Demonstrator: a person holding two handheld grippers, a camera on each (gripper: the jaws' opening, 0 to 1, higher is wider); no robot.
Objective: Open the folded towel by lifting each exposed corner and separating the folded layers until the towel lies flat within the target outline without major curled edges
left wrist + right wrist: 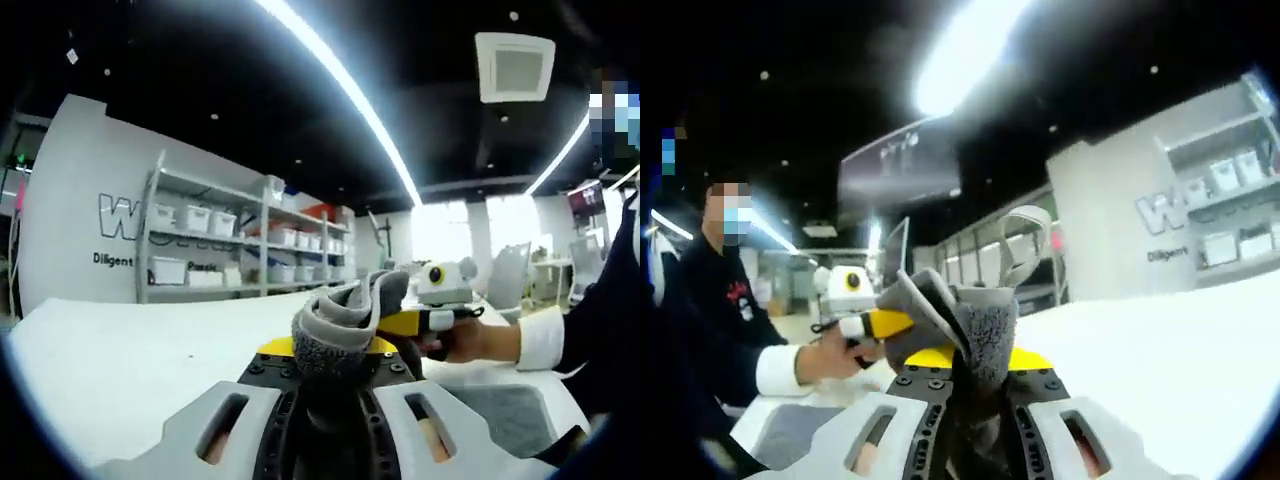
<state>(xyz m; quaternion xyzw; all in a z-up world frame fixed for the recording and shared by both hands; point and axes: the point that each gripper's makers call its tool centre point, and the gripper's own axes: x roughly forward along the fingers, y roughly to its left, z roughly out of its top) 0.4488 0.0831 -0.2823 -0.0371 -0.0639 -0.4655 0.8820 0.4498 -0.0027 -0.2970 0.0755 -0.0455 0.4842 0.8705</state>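
A: Towel (340,325) first: where is it?

B: Up off the table (120,360), bunched between both grippers. In the left gripper view it sits at about 12 o'clock from that view's own jaws, a grey wad clamped right at the yellow tips. The left gripper (335,355) has its jaws pressed together on the cloth.

A: And the other side?

B: Same story. In the right gripper view the right gripper (975,360) pinches a thick fold of towel (960,320), with a hanging loop (1025,240) standing up at 1 o'clock. The left gripper (875,323) shows at 9 o'clock, held by the person's hand (825,360), also nipping the cloth.

A: So how far along?

B: Early to middle, I'd judge. Both grips are taken and the towel is lifted, but the layers look bundled, not spread. Nothing lies flat yet.

A: The outline?

B: A grey patch (505,415) shows at 4 o'clock in the left gripper view; I cannot tell whether that is the target. Left to do: pull the corners apart, lay it down, smooth the edges
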